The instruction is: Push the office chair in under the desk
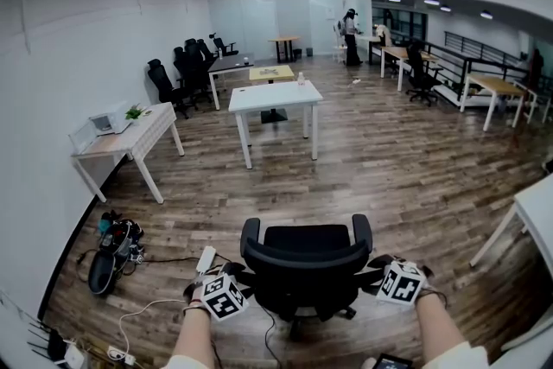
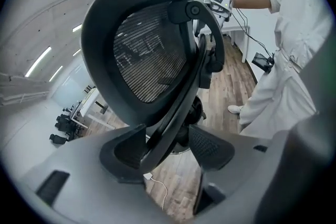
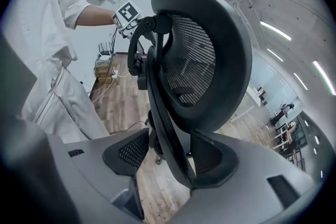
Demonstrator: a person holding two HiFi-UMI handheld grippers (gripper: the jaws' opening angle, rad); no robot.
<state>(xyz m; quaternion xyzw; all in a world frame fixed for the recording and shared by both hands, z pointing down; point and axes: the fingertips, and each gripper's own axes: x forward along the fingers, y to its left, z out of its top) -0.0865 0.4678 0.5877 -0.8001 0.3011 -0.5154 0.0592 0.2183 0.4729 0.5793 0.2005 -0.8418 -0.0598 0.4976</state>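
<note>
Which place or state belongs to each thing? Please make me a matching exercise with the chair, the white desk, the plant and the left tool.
1. chair
2. white desk
3. plant
4. left tool

a. on the table at the left side
b. jaws apart around the chair's back frame
c. black, nearest in the head view
d. mid-floor, beyond the chair

Pairs: 1-c; 2-d; 3-a; 4-b

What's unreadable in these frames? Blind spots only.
1. Head view: the left tongs and right tongs have their jaws hidden behind the marker cubes and the office chair back.
2. Wheel base: head view, mostly under the seat and backrest.
3. Desk at right: head view, cut off by the edge.
4. Small item on the white desk: head view, too small to identify.
</note>
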